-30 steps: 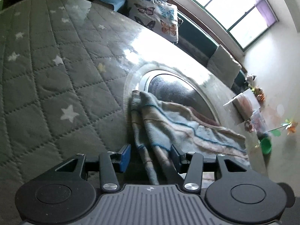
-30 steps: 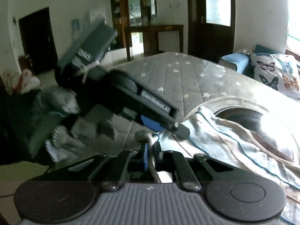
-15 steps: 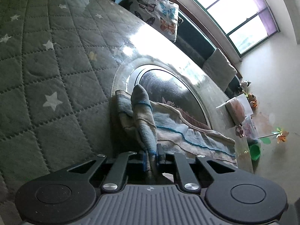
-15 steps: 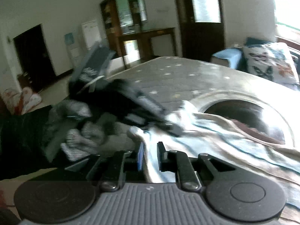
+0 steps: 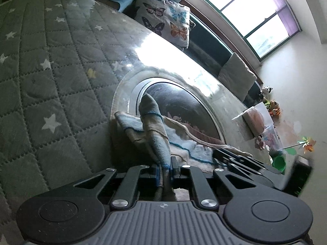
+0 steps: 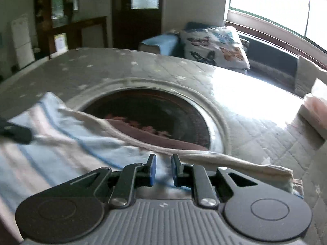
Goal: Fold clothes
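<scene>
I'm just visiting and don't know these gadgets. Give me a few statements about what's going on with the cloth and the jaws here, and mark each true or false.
1. The left gripper has its jaws clamped on a raised fold of the striped towel. True.
2. The right gripper is pinching the butterfly pillow. False: its jaws stand slightly apart over the towel; the pillow sits far behind.
3. The towel lies on a quilted mat with stars. True.
4. The towel is already folded into a neat square. False: it is spread out and rumpled.
</scene>
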Demonstrator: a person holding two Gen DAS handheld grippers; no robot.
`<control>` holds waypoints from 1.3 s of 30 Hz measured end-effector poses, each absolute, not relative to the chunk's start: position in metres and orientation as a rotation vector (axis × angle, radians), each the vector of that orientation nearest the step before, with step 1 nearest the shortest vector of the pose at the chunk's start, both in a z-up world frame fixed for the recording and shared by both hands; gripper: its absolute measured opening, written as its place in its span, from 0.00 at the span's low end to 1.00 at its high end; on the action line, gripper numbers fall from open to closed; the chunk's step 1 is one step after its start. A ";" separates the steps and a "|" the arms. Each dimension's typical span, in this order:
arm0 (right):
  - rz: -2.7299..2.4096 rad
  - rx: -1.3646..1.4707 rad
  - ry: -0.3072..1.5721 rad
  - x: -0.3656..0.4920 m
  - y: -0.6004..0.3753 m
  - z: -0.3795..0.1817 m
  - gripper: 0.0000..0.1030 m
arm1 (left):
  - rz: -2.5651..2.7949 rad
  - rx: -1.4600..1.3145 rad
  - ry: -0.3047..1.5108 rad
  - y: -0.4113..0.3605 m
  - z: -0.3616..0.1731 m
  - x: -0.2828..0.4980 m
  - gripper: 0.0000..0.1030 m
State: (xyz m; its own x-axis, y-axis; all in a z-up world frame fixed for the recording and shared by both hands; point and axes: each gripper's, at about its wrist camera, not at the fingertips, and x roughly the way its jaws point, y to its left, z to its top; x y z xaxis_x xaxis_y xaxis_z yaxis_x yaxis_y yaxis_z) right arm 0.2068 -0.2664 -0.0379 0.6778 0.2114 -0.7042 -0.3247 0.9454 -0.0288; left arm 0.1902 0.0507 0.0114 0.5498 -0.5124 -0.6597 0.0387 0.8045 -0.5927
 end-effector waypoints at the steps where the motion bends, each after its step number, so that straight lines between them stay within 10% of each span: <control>1: 0.290 -0.149 0.768 0.210 -0.268 -0.039 0.14 | -0.346 -0.561 0.941 0.050 0.013 0.190 0.09; 39: 0.320 -0.044 0.701 0.021 -0.351 0.003 0.38 | -0.336 -0.335 0.970 -0.139 0.098 0.200 0.09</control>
